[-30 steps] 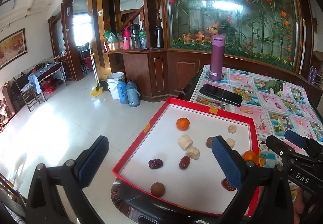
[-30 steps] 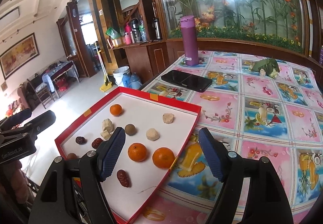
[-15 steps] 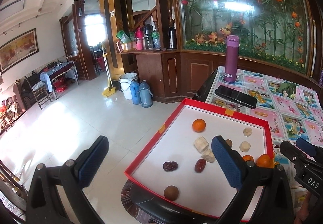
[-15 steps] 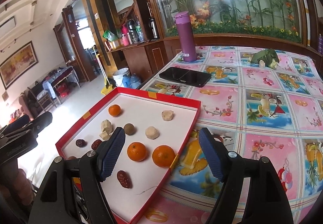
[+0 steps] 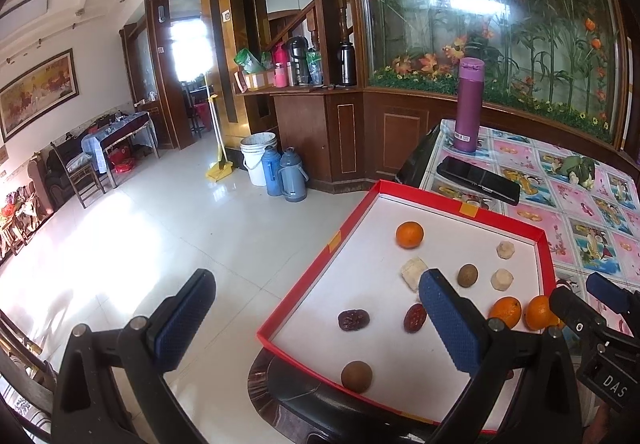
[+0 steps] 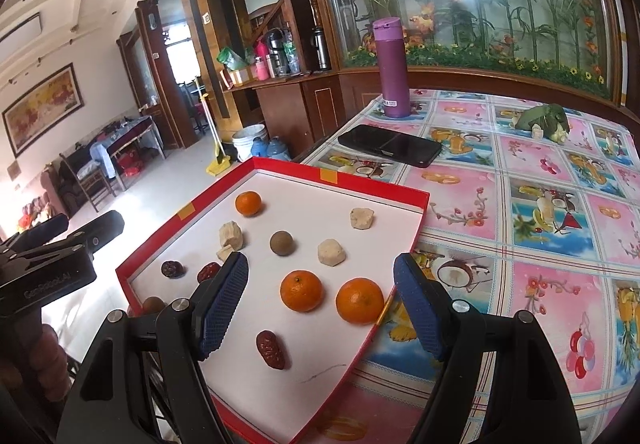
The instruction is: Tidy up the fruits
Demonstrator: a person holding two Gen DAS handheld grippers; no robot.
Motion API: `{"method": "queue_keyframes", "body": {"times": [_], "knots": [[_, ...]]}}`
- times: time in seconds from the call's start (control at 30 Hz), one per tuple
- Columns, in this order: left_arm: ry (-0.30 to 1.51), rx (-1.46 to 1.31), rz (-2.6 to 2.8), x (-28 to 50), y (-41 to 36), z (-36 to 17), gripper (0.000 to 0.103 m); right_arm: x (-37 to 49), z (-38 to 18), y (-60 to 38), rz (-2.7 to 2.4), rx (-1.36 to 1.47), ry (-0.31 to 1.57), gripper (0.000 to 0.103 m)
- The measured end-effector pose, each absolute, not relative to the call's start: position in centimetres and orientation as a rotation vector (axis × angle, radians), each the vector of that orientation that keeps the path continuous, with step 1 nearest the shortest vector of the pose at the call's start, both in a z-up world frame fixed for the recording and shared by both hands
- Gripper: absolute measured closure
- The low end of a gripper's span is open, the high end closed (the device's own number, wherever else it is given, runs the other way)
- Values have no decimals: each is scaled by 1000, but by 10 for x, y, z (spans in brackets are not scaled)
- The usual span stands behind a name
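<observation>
Room: a tiled living room with dark wood cabinets and a glass wall painted with flowers; a table (image 6: 540, 203) under a pink picture cloth stands in front of it.
Surface: a shallow red-rimmed tray (image 6: 360, 185) with a white floor lies at the table's corner, partly over the edge.
Fruit: all of it lies loose inside the tray. Two oranges (image 6: 301, 290) sit side by side near the right rim, and a third orange (image 6: 248, 202) lies well apart at the far end.
Other pieces: three dark red dates (image 6: 271, 349), two brown round fruits (image 6: 281, 242) and several pale chunks (image 6: 331, 252) are spread singly among them.
Progress: only two of the oranges lie as a pair. The rest is mixed and scattered, so by kind the sorting looks largely open, though how the groups are meant to end up cannot be told.
Left tongs (image 5: 312, 320): spread wide and empty, held over the tray's left edge.
Right tongs (image 6: 320, 296): spread wide and empty, framing the two oranges from above.
Left view only: the near brown fruit (image 5: 356, 376) shows whole by the tray's front rim, with the dark table edge under it.
Right view only: the date nearest the holder, the phone (image 6: 390, 145) in full and the purple flask (image 6: 391, 67) standing behind it.
</observation>
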State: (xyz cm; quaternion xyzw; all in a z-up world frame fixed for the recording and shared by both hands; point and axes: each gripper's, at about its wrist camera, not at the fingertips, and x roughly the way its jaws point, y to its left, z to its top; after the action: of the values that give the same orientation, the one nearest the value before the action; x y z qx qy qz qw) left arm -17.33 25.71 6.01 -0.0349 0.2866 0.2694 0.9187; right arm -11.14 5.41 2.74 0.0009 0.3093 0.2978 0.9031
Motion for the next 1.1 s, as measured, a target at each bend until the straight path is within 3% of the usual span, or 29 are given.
{"method": "queue_keyframes", "body": {"times": [1.1], "knots": [[609,-87,549,-174,262,48,0,-120,24,69,619,-32,645,28]]}}
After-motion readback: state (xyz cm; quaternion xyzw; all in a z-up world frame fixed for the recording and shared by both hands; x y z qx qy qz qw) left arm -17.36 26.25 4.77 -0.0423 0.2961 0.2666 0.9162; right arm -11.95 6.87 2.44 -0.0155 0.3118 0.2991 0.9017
